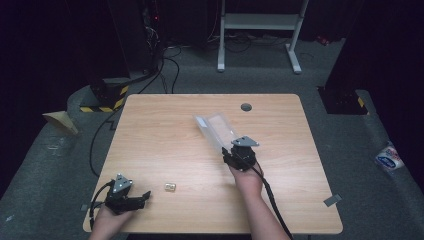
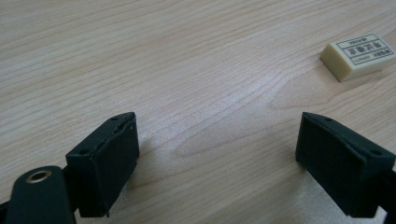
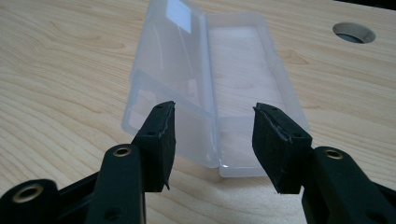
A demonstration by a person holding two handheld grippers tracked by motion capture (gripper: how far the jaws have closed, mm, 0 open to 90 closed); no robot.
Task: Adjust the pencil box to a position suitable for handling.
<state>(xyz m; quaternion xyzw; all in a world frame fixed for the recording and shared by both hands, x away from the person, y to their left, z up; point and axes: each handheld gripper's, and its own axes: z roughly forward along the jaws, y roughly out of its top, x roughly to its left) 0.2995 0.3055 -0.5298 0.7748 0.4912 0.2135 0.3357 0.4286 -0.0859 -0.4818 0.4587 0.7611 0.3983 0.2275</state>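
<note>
A clear plastic case [image 1: 215, 127] lies open on the wooden table [image 1: 160, 125], lid folded back, nothing visible inside. In the right gripper view the case [image 3: 233, 70] stretches away from the jaws. My right gripper [image 1: 230, 150] [image 3: 215, 112] is open at the case's near end; its pads sit just short of the plastic with nothing clamped between them. A small cream eraser [image 1: 170, 187] rests near the table's front. My left gripper [image 1: 145, 197] [image 2: 218, 123] stands open low over the wood at the front left corner, with the eraser [image 2: 359, 56] ahead and to one side.
A round cable hole [image 1: 246, 107] [image 3: 353, 32] sits near the table's far edge. On the grey floor beyond are a white metal frame [image 1: 260, 22], black cables and a yellow-black striped block [image 1: 107, 97]. A packet [image 1: 389, 159] lies on the floor at right.
</note>
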